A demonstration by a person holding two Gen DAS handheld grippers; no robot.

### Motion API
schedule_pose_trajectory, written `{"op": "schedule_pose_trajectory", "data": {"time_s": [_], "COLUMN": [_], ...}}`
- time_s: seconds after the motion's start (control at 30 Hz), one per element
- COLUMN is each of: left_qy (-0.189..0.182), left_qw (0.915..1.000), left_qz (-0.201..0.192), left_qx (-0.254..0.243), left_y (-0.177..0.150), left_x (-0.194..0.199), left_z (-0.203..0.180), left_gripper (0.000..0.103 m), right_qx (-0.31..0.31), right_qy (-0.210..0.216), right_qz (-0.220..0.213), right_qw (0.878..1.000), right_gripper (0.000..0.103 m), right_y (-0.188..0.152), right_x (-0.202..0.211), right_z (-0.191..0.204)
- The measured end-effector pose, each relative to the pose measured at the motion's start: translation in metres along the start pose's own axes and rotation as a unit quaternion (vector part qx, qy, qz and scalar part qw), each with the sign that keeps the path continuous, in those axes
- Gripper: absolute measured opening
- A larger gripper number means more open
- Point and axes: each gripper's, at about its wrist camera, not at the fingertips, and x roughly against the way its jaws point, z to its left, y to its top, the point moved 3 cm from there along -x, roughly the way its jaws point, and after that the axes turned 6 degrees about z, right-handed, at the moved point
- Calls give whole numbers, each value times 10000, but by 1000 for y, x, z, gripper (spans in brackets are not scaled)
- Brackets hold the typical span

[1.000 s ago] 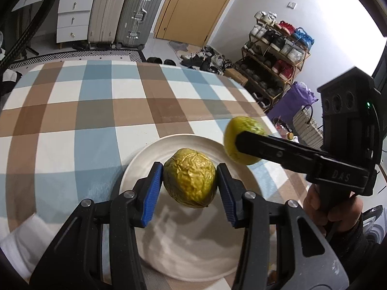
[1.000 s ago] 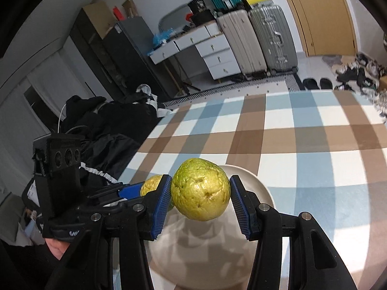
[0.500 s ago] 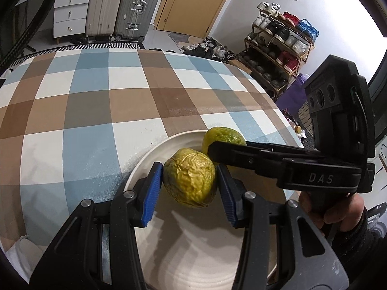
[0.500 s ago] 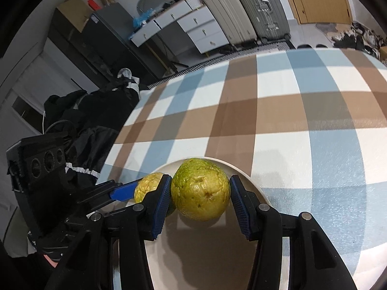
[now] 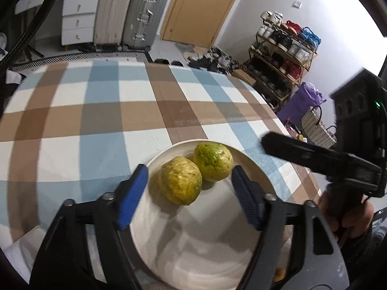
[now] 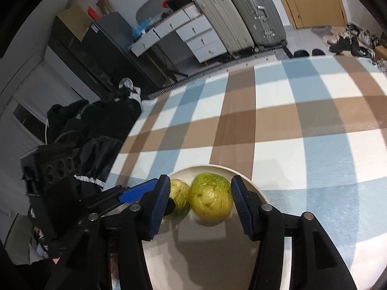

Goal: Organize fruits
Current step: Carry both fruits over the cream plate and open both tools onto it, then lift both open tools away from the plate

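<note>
Two yellow-green fruits lie side by side on a white plate (image 5: pixel 193 249). The wrinkled yellow fruit (image 5: pixel 181 180) is on the left and the smoother green fruit (image 5: pixel 213 161) touches it on the right. My left gripper (image 5: pixel 189 194) is open, its blue pads apart on either side of the fruits. In the right wrist view, my right gripper (image 6: pixel 198 204) is open around the green fruit (image 6: pixel 210 199), with the wrinkled fruit (image 6: pixel 178 194) partly hidden behind its left pad. The plate (image 6: pixel 254 193) lies beneath.
The plate sits near the front right corner of a table with a blue, brown and white checked cloth (image 5: pixel 96 120). The right gripper's body (image 5: pixel 338 159) reaches in from the right. Dark clothing (image 6: pixel 96 125) lies beyond the table's left edge.
Both grippers have opened and let go of their fruits, which now rest on the plate. Both grippers have drawn back a little.
</note>
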Motion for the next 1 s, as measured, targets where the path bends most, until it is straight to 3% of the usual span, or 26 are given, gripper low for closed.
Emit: {"op": "schedule_pose_trajectory", "data": {"time_s": [0.2,0.3,0.63,0.83,1.0], "left_qy": [194,259,428,437,490], "left_qw": [9991,9978,9954,9937,9931], "left_qz": [-376,-578,-834,-1018,-1056], "left_qx": [-88,-188,-220,-190,-138], "left_y": [-14,-28,-80,-115,-145], "left_x": [48,74,135,164,178], "left_z": [-19,-34,-73,-86,-92], "left_gripper": [75,82,89,101,102], "right_qx": [87,180,823,873,956], "right_qy": [-119,-256,-775,-910,-1011], "right_qz": [-587,-945,-1949,-2120,-2213], "right_qw": [9982,9950,9743,9691,9652], "right_gripper": [93,99,103,103,103], "right_y": [-20,-36,-110,-150,-178], "right_x": [59,92,173,193,202], "right_z": [14,24,69,78,85]}}
